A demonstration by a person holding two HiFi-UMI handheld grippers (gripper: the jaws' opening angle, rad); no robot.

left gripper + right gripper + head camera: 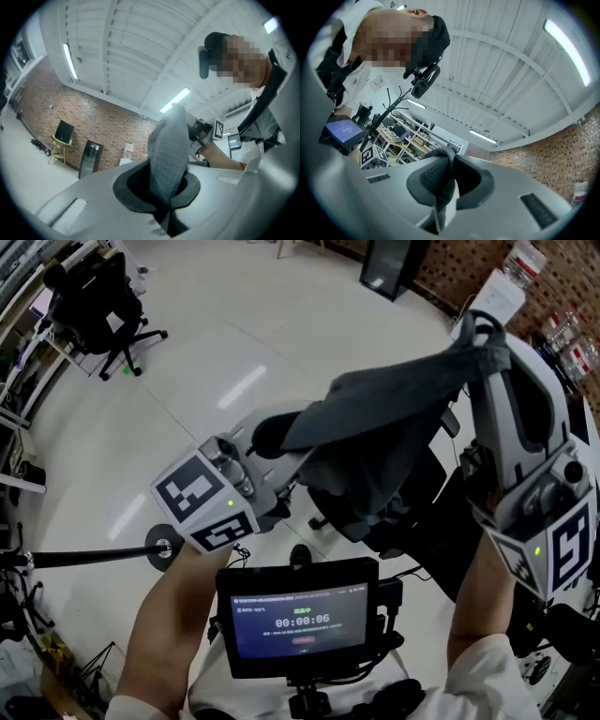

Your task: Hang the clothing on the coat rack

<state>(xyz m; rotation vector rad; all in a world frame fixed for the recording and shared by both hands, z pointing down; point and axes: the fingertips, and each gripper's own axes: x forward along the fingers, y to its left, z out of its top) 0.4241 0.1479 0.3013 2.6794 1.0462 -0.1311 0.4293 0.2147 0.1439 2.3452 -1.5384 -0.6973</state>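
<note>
A grey garment hangs stretched between my two grippers, above the floor. My left gripper is shut on its lower left end; in the left gripper view the grey checked fabric rises out of the left gripper. The right gripper is higher, at the upper right, and is shut on a bunched corner. In the right gripper view dark cloth is pinched in the right gripper. A black coat rack with branching hooks stands behind the person.
A thin black pole with a round end lies across the left of the head view. A black office chair stands at the far left, another chair under the garment. A small screen sits at my chest. Black panels lean against the brick wall.
</note>
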